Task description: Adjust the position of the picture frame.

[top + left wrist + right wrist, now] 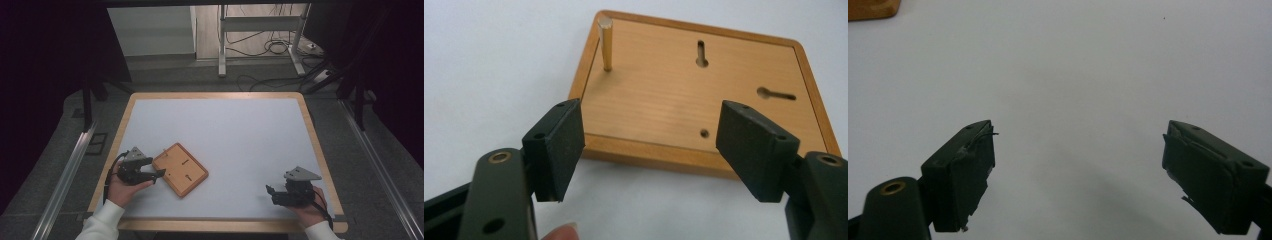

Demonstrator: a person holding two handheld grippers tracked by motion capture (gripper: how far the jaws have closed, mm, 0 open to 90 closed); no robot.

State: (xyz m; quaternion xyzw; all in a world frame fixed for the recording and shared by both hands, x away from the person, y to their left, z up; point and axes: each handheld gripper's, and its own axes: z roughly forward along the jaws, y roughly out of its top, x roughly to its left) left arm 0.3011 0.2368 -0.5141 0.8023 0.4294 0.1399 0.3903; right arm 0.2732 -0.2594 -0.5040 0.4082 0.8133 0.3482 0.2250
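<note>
A flat wooden board (180, 169) lies on the white table top at the front left, turned at an angle. In the left gripper view the wooden board (664, 95) has a raised rim, two keyhole slots, a small hole, and a brass peg (606, 42) standing upright near its far left corner. My left gripper (159, 173) stands open just short of the board's near edge, its jaws (651, 152) wide apart with nothing between them. My right gripper (270, 192) rests at the front right, open and empty (1078, 172) above bare table.
The white table top (230, 135) has a wooden border (310, 130). Beyond it are a metal frame's legs (221, 45) and cables on the floor. Dark curtains hang on both sides. A corner of the board (870, 9) shows at the right gripper view's top left.
</note>
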